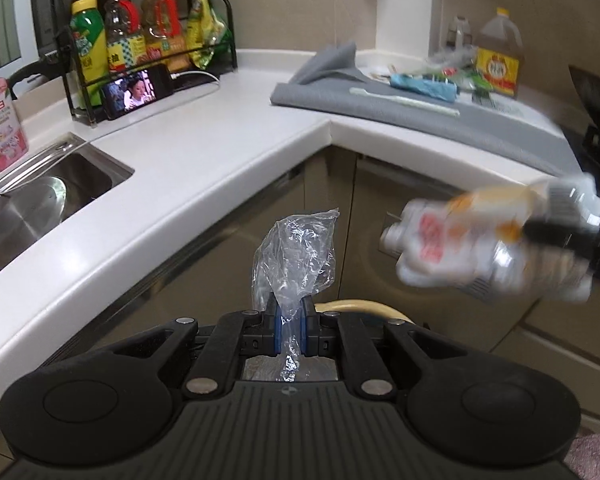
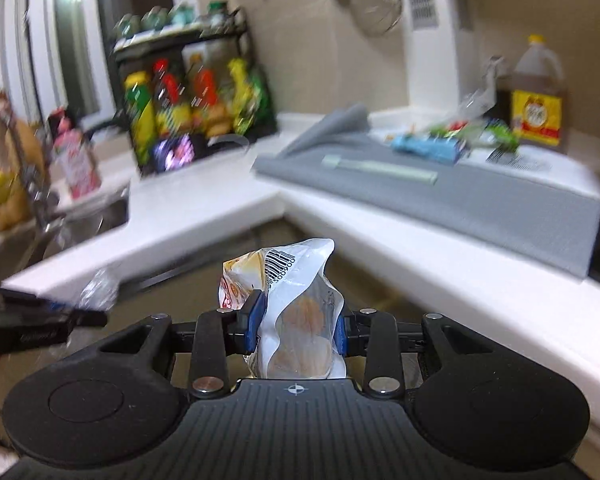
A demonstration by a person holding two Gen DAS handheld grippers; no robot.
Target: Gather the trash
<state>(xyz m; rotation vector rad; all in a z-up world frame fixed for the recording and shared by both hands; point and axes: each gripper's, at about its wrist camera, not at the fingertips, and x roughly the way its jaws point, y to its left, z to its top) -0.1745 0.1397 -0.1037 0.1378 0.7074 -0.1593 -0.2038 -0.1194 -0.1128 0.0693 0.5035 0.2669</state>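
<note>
My left gripper (image 1: 290, 322) is shut on a crumpled clear plastic wrapper (image 1: 296, 256), held in the air below the white counter's corner. My right gripper (image 2: 298, 322) is shut on a white snack bag (image 2: 296, 308) with a barcode and orange print. That bag shows blurred in the left wrist view (image 1: 480, 240), held to the right of the wrapper. The left gripper shows at the left edge of the right wrist view (image 2: 60, 316). More trash lies on the grey mat: a blue wrapper (image 1: 424, 86), green wrappers (image 1: 476, 80) and a pale straw sleeve (image 1: 404, 102).
A white L-shaped counter (image 1: 228, 136) holds a sink (image 1: 52, 192), a black rack of bottles (image 1: 148, 40), a phone (image 1: 136, 92), a pink soap bottle (image 1: 0, 120) and an oil jug (image 1: 498, 54). A cream rim (image 1: 360, 306) sits below the left gripper. Cabinet doors are beneath the counter.
</note>
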